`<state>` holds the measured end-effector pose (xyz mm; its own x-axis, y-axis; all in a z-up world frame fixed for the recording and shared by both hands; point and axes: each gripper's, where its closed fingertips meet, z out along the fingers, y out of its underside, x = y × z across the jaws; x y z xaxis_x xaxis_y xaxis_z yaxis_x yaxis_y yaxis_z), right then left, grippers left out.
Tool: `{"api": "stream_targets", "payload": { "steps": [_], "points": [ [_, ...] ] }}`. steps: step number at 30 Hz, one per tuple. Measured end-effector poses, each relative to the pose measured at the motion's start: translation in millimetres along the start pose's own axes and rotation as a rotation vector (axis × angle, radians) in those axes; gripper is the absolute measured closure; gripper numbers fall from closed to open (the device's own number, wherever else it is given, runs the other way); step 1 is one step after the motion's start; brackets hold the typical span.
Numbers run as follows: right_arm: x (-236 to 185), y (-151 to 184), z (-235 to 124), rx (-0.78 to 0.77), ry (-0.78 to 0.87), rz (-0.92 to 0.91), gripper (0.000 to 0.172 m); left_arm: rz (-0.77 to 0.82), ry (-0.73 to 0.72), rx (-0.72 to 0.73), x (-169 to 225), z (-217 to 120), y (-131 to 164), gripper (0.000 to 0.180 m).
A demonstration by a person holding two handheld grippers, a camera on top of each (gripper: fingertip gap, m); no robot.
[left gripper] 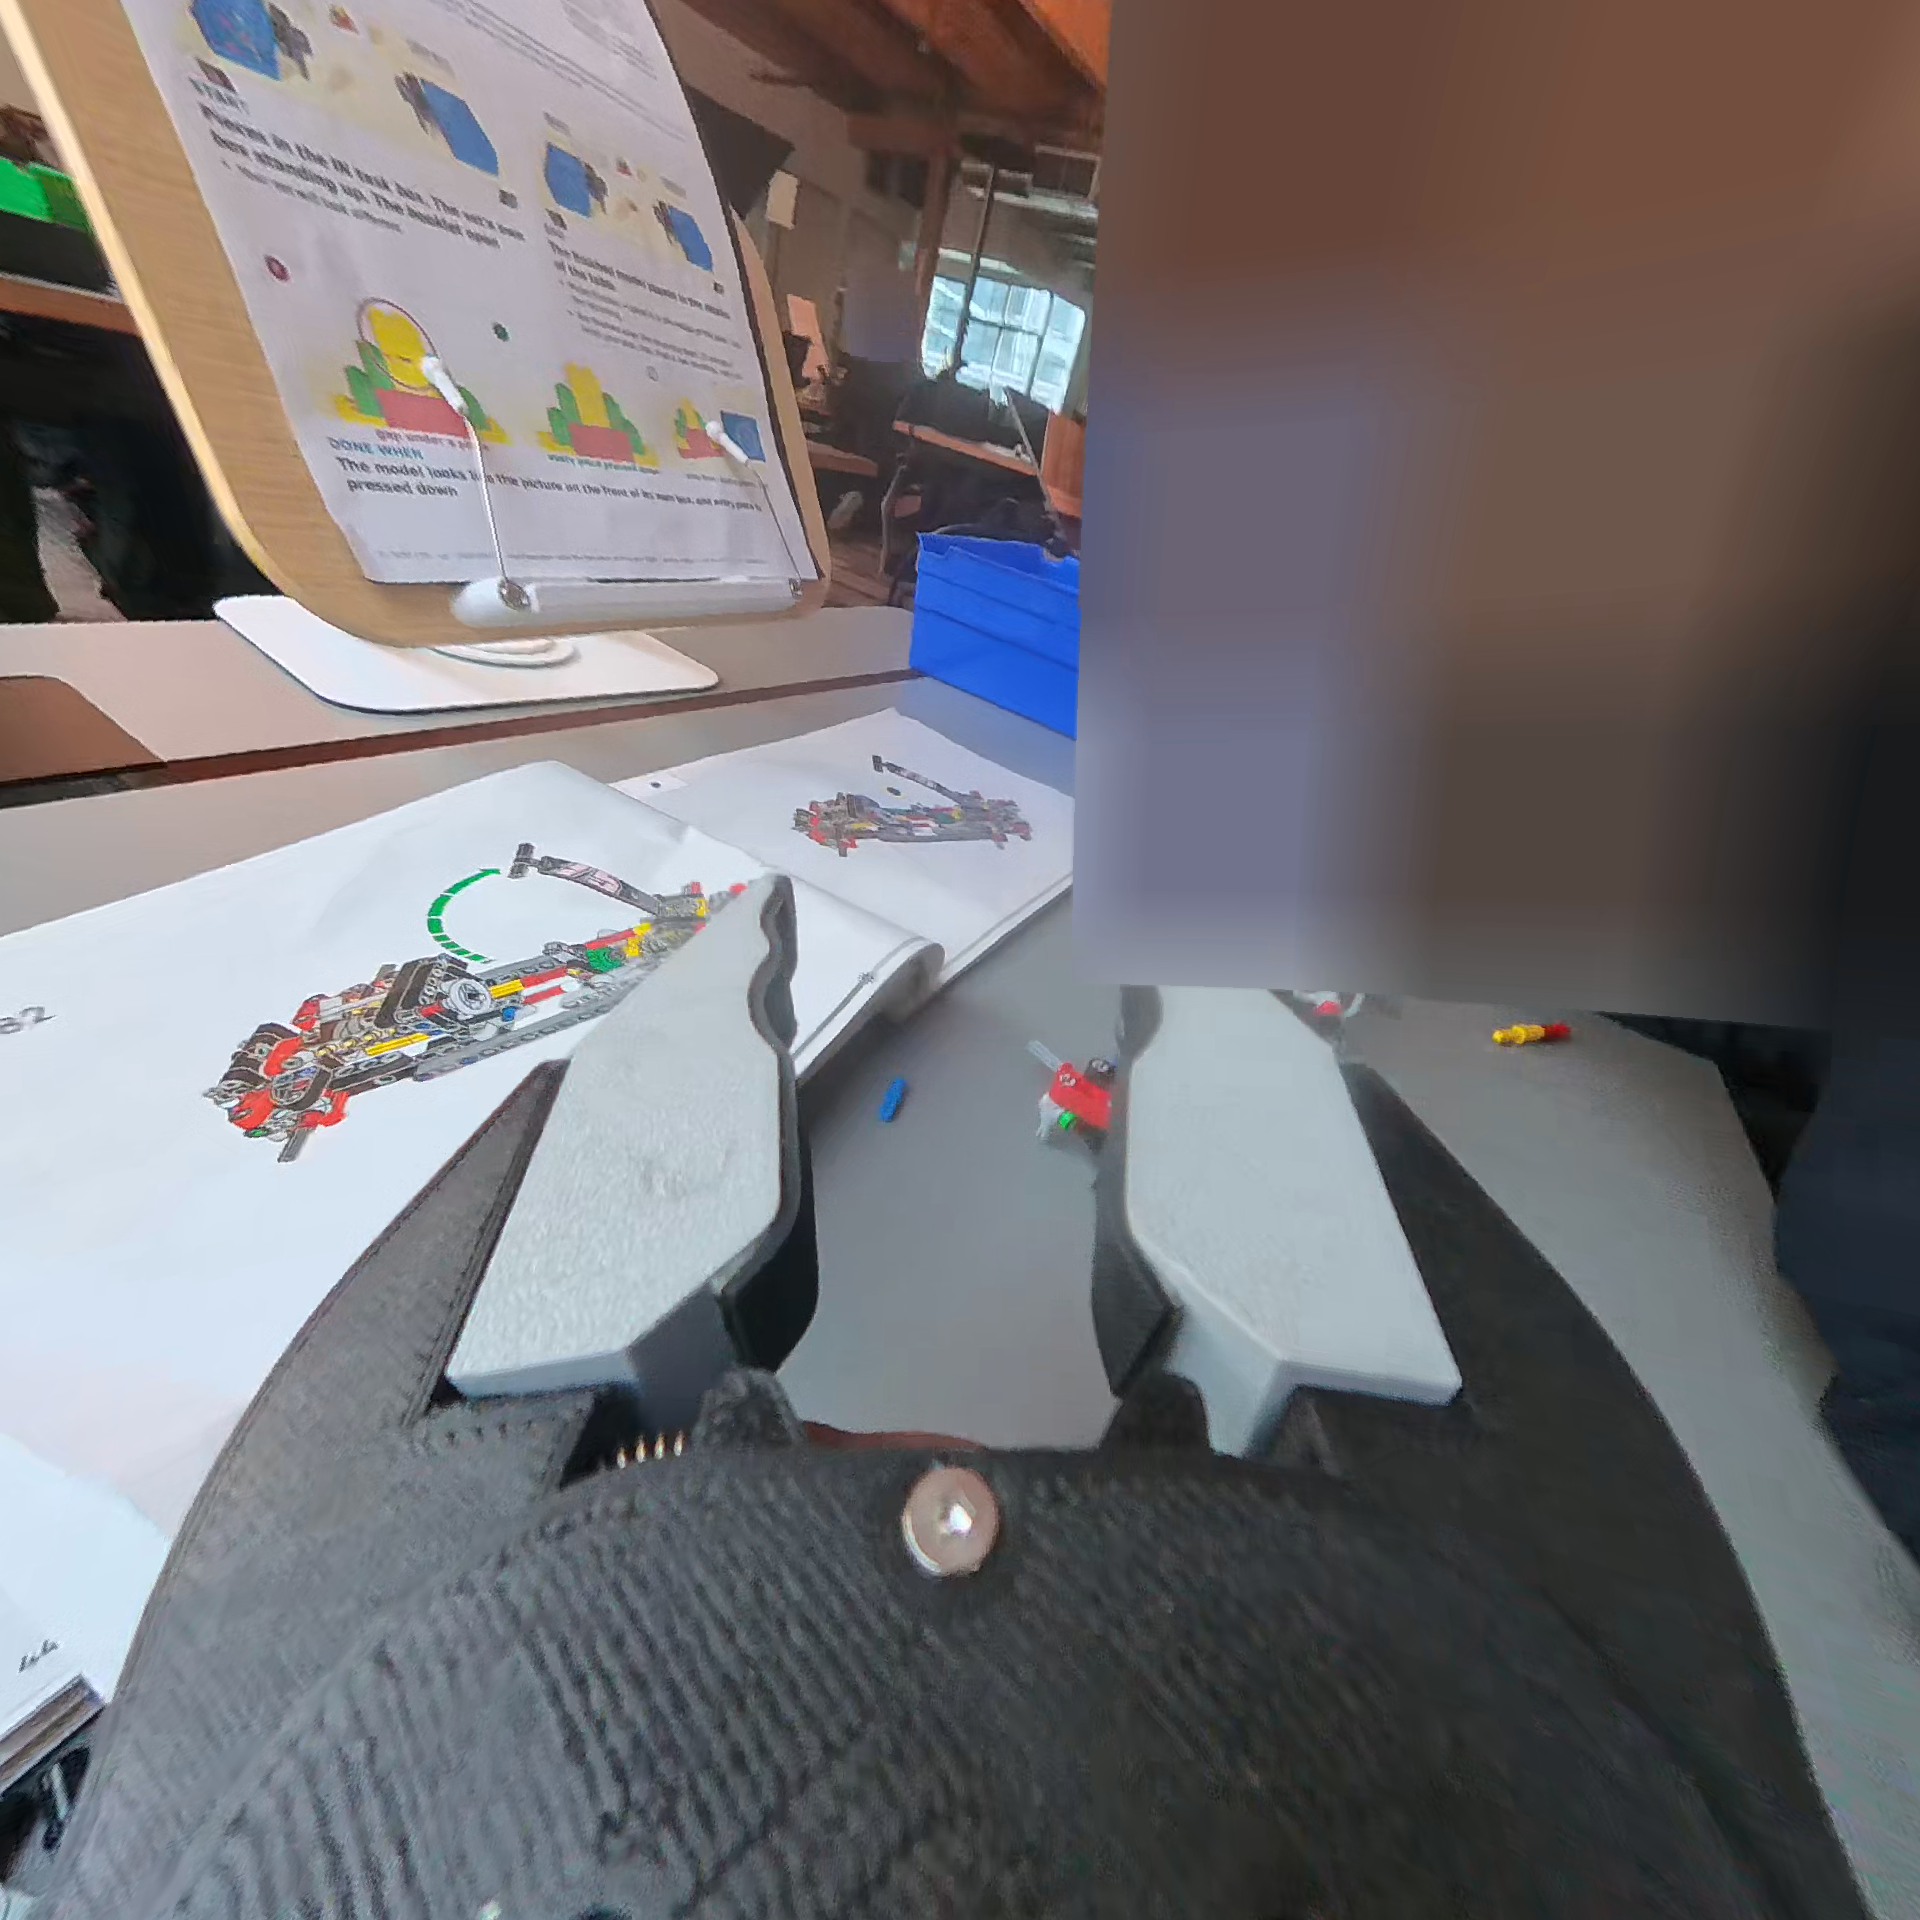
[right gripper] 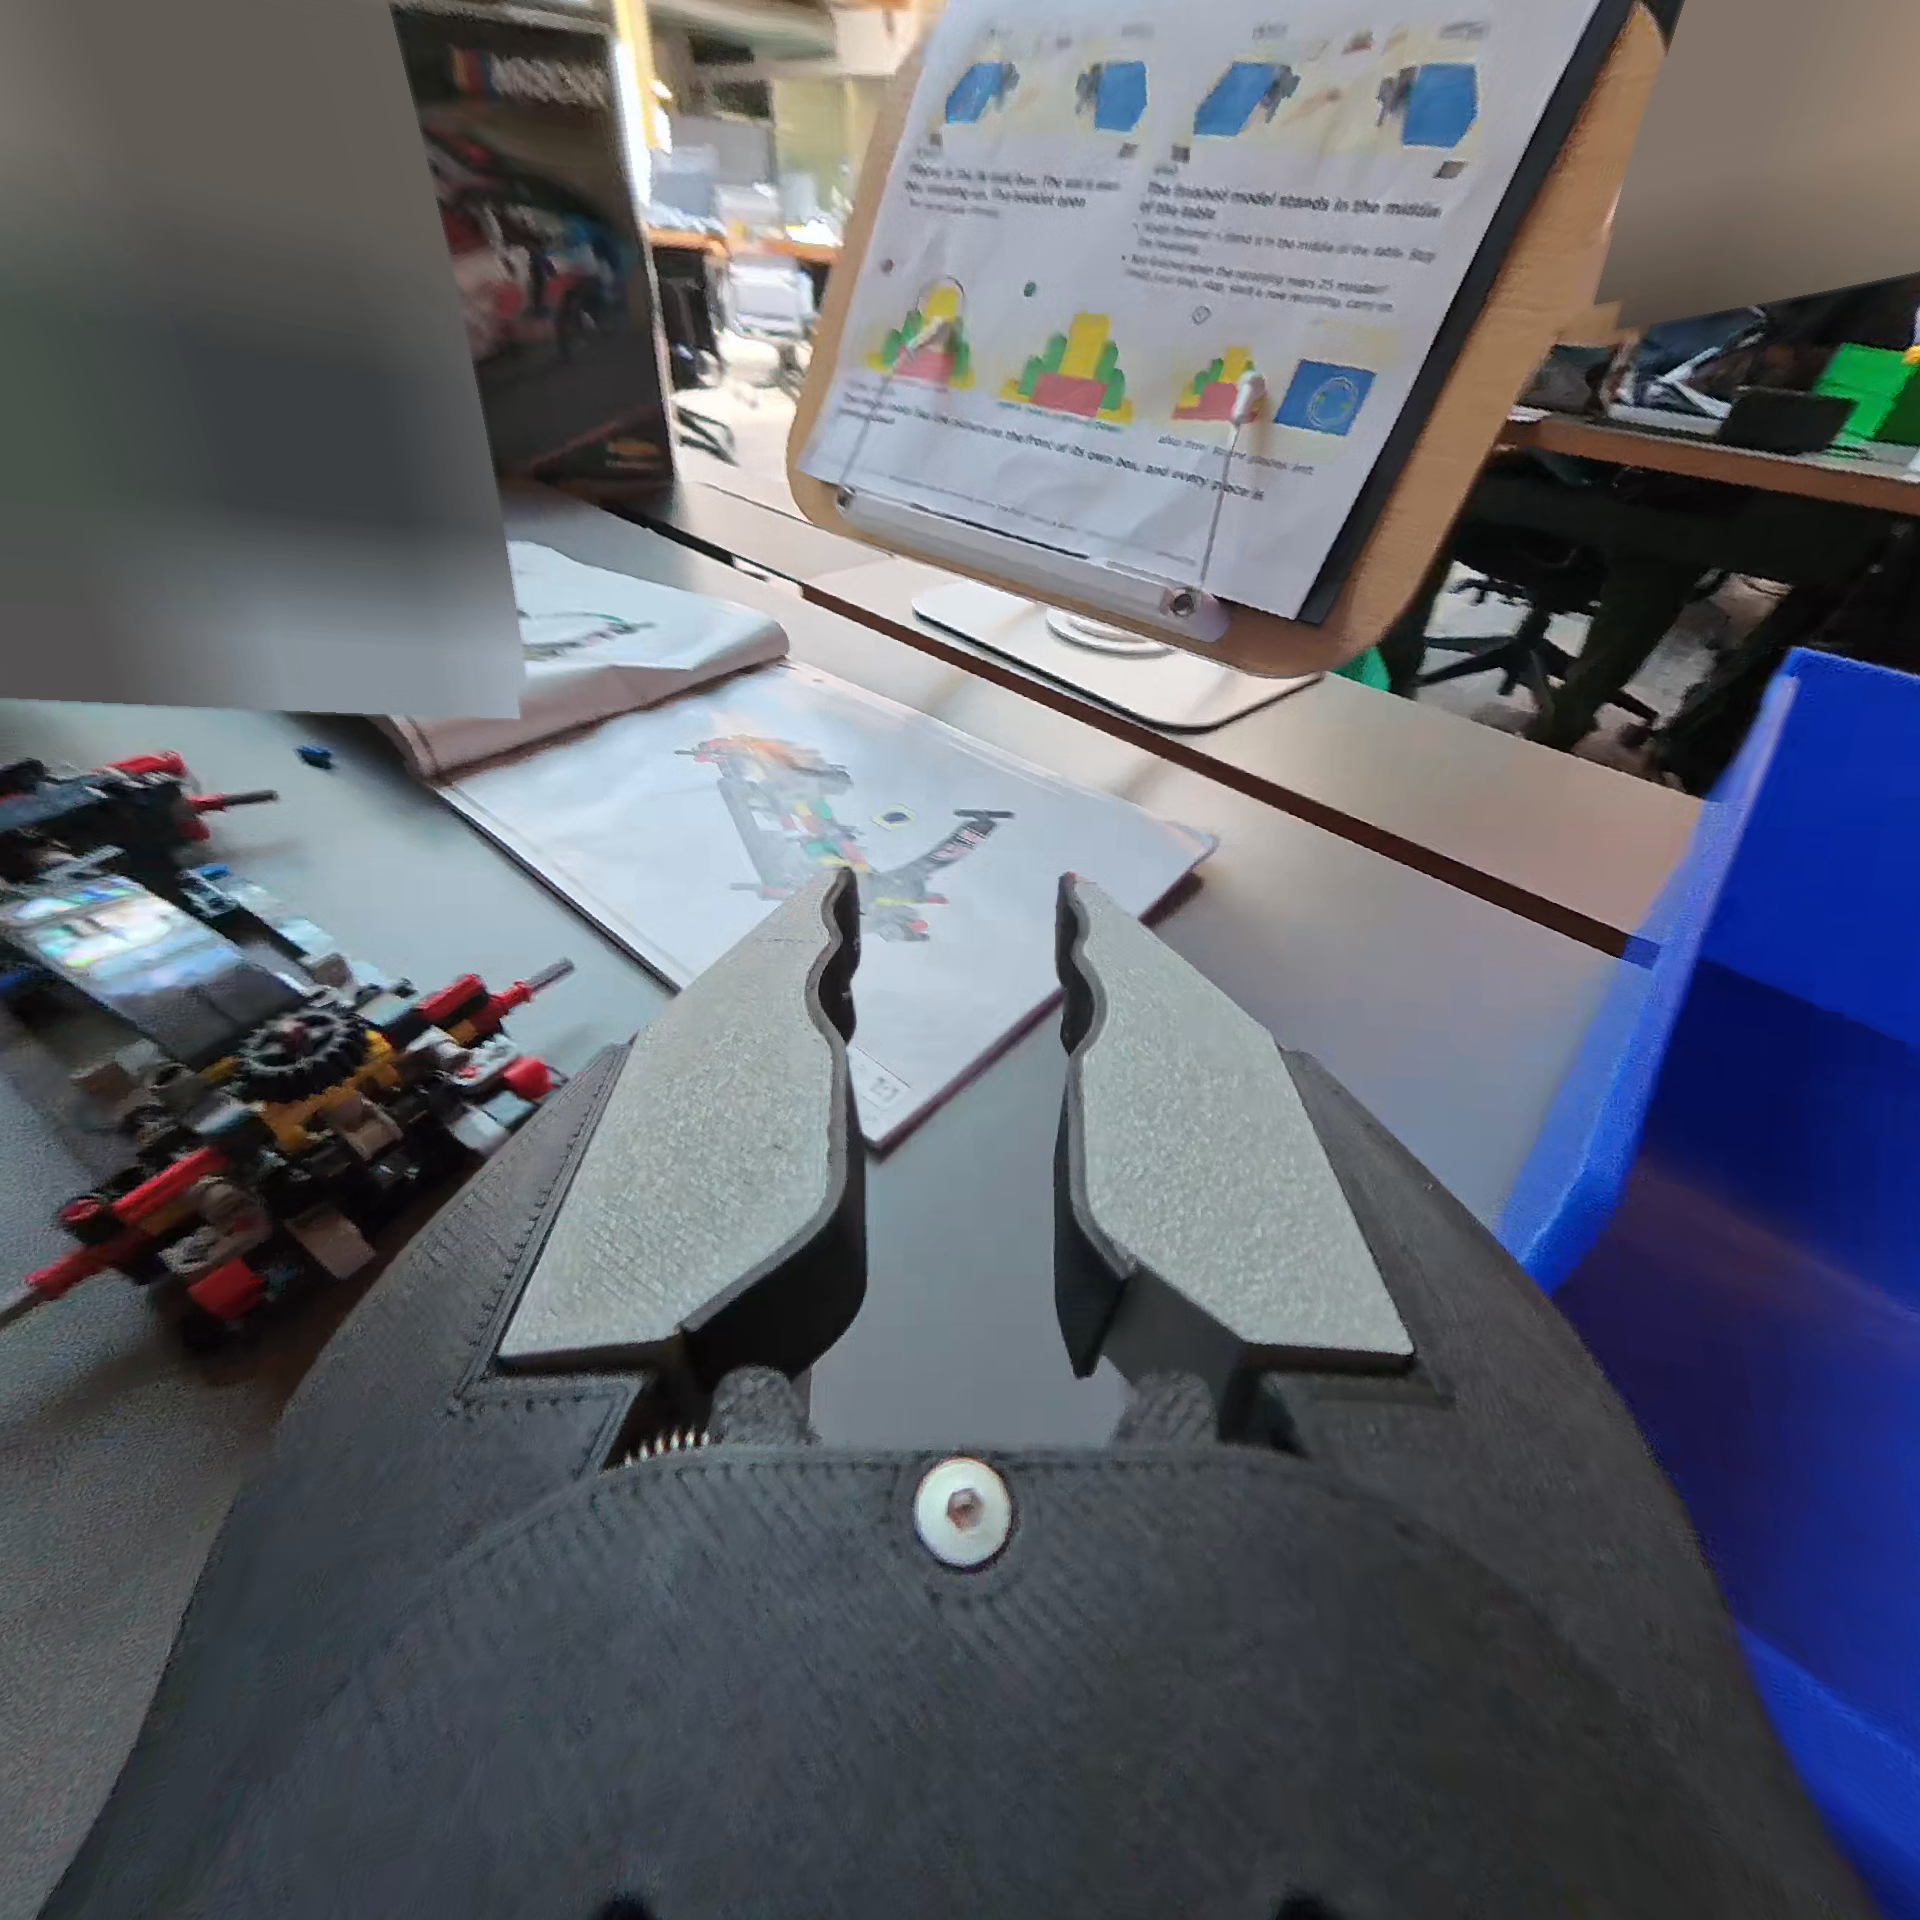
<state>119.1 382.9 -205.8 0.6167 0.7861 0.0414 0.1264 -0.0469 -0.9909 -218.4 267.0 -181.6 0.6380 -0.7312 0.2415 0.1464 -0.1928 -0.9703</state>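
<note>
My left gripper [left gripper: 956, 971] is open and empty above the grey table [left gripper: 935, 1247]. A small blue pin [left gripper: 891, 1098] and a small red and white assembly [left gripper: 1075, 1093] lie on the table between and just beyond its fingers, untouched. Its left finger [left gripper: 675, 1122] hangs over an open instruction booklet [left gripper: 260, 1039]. The tip of its right finger is partly hidden by a blurred patch. My right gripper [right gripper: 958, 920] is open and empty above the booklet's right page [right gripper: 727, 852]. A partly built brick vehicle [right gripper: 239, 1081] in black, red and yellow lies to its left.
A blue bin [right gripper: 1766, 1143] stands close on the right; it also shows in the left wrist view [left gripper: 997, 634]. A wooden document stand with a printed sheet [right gripper: 1195, 312] stands beyond the booklet. A yellow and red pin [left gripper: 1529, 1033] lies on the table. A cardboard box [right gripper: 540, 239] stands far left. Across from one pair of fingers to the other is roughly 35 cm.
</note>
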Motion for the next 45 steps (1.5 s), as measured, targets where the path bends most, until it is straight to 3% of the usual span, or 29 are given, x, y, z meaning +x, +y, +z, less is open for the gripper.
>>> {"api": "stream_targets", "payload": {
  "steps": [3, 7, 15, 21, 26, 30, 34, 37, 41, 43, 45],
  "points": [
    [-10.8, -9.3, -2.5, 0.065, -0.123, 0.09, 0.137, 0.09, 0.052, -0.122, 14.4, 7.4, 16.8, 0.12],
    [-35.0, -12.4, 0.0, 0.068, -0.276, 0.139, 0.137, 0.254, 0.031, -0.172, 24.3, 15.5, 26.8, 0.124],
    [-76.6, -9.7, -2.1, 0.027, -0.416, 0.114, 0.143, 0.247, 0.011, -0.156, 34.3, 43.5, 8.9, 0.123],
    [-81.4, -3.5, -1.3, -0.009, -0.408, 0.071, 0.143, 0.192, -0.171, -0.244, -4.8, 49.7, 14.9, 0.123],
    [-83.6, -2.0, 0.1, -0.027, -0.458, 0.095, 0.146, 0.168, -0.15, -0.257, -10.4, 55.3, 31.1, 0.126],
    [-94.3, 0.3, 0.2, -0.052, -0.521, 0.082, 0.147, 0.157, -0.064, -0.288, 19.8, 64.0, 23.1, 0.123],
    [-115.3, 3.4, -0.2, -0.089, -0.598, 0.061, 0.148, 0.18, 0.153, -0.428, 87.9, 92.6, 26.2, 0.124],
    [-125.6, 6.3, -4.3, -0.116, -0.638, 0.048, 0.148, 0.245, 0.272, -0.601, 128.5, 119.2, 45.2, 0.128],
    [-126.6, 15.8, -8.8, -0.171, -0.641, 0.014, 0.147, 0.35, 0.283, -0.886, 134.5, 145.3, 95.5, 0.126],
    [-125.2, 18.6, -10.1, -0.189, -0.637, 0.002, 0.146, 0.353, 0.289, -0.98, 132.0, 149.1, 114.3, 0.145],
    [-123.8, 20.5, -11.2, -0.205, -0.634, -0.013, 0.146, 0.329, 0.308, -0.966, 134.5, 154.4, 110.8, 0.157]
  ]
}}
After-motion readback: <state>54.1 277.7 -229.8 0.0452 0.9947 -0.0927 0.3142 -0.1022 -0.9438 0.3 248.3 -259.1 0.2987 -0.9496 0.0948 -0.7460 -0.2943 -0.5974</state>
